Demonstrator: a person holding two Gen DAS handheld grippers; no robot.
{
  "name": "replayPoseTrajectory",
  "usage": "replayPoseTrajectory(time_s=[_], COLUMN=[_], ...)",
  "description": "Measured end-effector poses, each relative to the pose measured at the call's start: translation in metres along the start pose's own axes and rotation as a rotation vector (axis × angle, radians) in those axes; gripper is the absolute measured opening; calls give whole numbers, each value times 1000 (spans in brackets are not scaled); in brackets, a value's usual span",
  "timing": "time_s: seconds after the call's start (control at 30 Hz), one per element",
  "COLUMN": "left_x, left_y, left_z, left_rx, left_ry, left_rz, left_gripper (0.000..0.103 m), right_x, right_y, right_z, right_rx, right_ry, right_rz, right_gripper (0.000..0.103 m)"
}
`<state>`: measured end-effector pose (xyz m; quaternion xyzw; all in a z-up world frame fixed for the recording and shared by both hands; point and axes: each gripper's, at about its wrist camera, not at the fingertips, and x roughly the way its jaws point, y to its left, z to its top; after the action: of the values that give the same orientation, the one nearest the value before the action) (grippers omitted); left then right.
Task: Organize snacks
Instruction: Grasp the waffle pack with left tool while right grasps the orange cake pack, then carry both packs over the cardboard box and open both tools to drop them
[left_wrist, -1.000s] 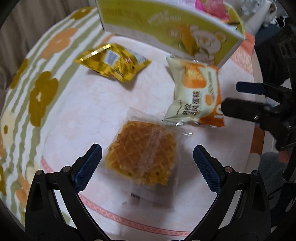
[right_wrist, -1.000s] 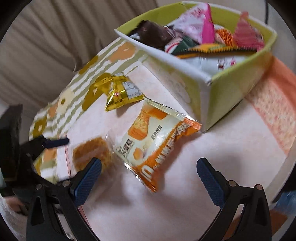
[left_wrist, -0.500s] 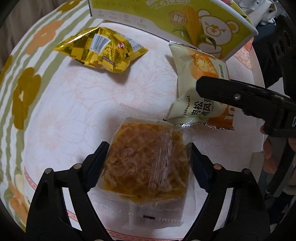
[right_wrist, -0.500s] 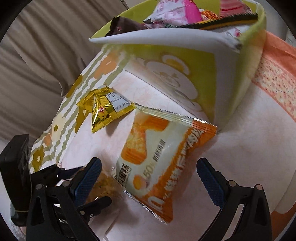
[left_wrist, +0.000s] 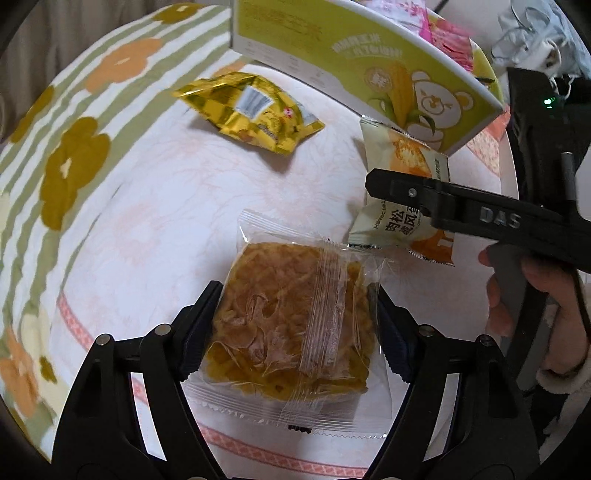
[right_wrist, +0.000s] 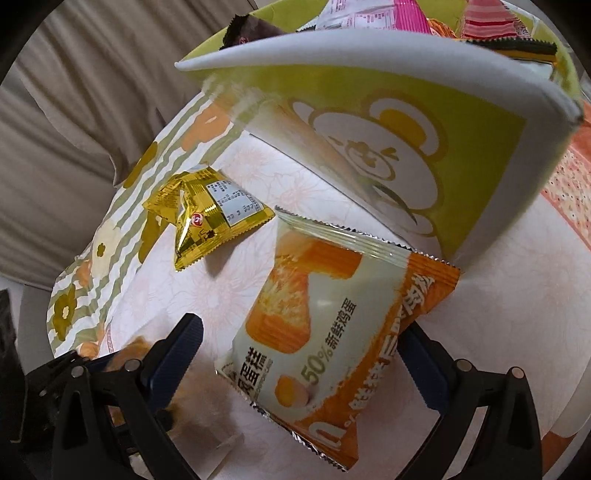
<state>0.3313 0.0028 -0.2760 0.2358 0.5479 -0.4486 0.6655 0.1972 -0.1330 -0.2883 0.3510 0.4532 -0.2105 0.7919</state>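
My left gripper (left_wrist: 295, 328) is shut on a clear packet of golden crispy snack (left_wrist: 291, 325), both pads pressing its sides, just above the tablecloth. An orange-and-cream cake packet (right_wrist: 332, 321) lies flat between the fingers of my right gripper (right_wrist: 306, 354); the right pad is partly behind the packet, the left pad stands apart from it. The same packet (left_wrist: 402, 184) shows in the left wrist view under the right gripper's black finger (left_wrist: 443, 206). A gold foil packet (left_wrist: 251, 110) lies further back (right_wrist: 207, 214). The green snack box (right_wrist: 406, 147) holds several packets.
The flowered tablecloth (left_wrist: 74, 155) covers a round table. The green box (left_wrist: 369, 70) stands at the back right, its corner close to the cake packet. Grey fabric (right_wrist: 55, 110) lies beyond the table's left edge. A hand (left_wrist: 543, 306) holds the right gripper.
My left gripper closed from wide open onto the clear crispy snack packet. My right gripper came down around the orange cake packet and its jaws narrowed.
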Motion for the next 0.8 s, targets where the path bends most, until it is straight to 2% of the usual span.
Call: replayPoseTrajectory(time_s=[0.17,0.23,0.3,0.4,0.43,0.57,0.8], left_x=[-8,-11,-14,-22,-25,-41,-87], left_y=[8,13,17,21,23,27,24], left_z=[-14,-24,-30,-39,-42,-50,-46], left_rx=[-68,-104,-142,-199,-217,-275,-348], left_ry=[-23,-30,-41,-61,-70,-119,-217], left_rz=[23,23,20,32,34,52,99], left_gripper=[75,75,75,75,75,75,75], right_x=[5,6,5,2,0,-14,-65], right_y=[-1,1,7,16,18,25,44], right_z=[-1,-2,-3,-6,-8,-12,0], right_rx=[-25,-56,-109,-198,-217,-263,-356], right_ry=[-2,-3,-3,-9,-12,-28,-61], right_rz=[-20,-26,-15,-26,-16,39,138], right_gripper=[97,83,76,71,66,65,65])
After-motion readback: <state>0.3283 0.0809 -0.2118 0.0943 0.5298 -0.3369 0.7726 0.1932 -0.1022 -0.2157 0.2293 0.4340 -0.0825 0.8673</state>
